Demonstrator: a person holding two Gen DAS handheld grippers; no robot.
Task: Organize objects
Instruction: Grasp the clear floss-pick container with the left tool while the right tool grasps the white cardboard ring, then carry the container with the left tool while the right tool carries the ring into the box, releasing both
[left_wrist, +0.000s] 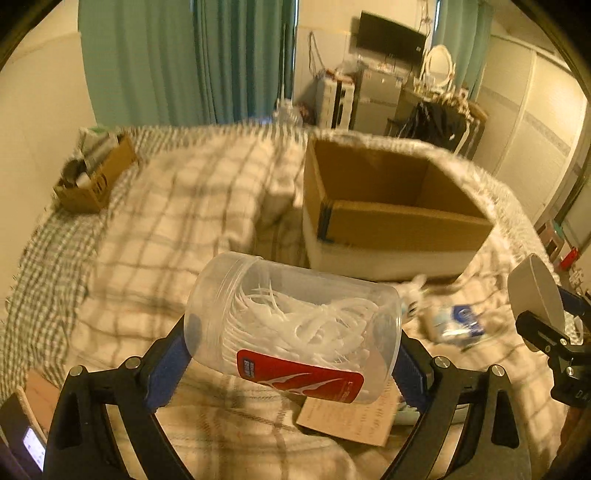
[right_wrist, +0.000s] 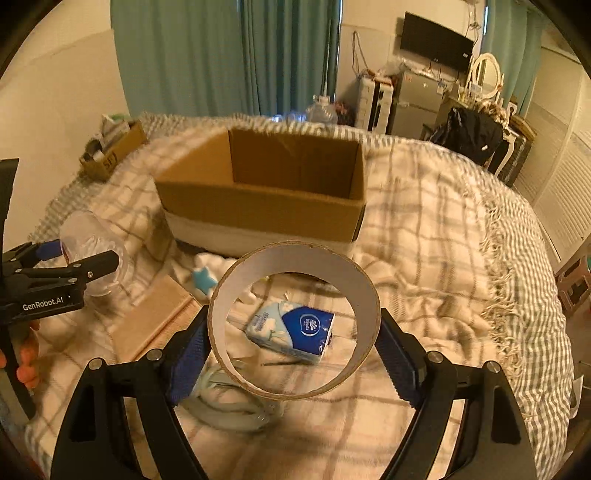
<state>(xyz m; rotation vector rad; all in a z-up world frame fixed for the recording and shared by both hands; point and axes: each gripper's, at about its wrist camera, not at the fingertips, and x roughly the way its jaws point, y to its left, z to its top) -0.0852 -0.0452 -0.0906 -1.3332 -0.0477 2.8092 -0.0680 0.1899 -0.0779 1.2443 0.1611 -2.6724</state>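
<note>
Your left tool (left_wrist: 291, 365) pinches the smooth floss-pick jar (left_wrist: 291, 325) and your right tool (right_wrist: 295, 347) pinches the thin cardboard ring (right_wrist: 294, 320), so either may slip before the cardboard box (right_wrist: 266, 210) at frame centre.

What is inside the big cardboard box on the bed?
The big cardboard box shows only bare inner walls in both views; nothing is visible inside. Its near wall covers the bottom, so whether anything lies there cannot be told.

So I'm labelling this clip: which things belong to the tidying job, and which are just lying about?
In the job: clear floss-pick jar, tape roll, big cardboard box, tissue pack.
Lying about: small box of clutter, checked blanket, television, mirror.
</note>
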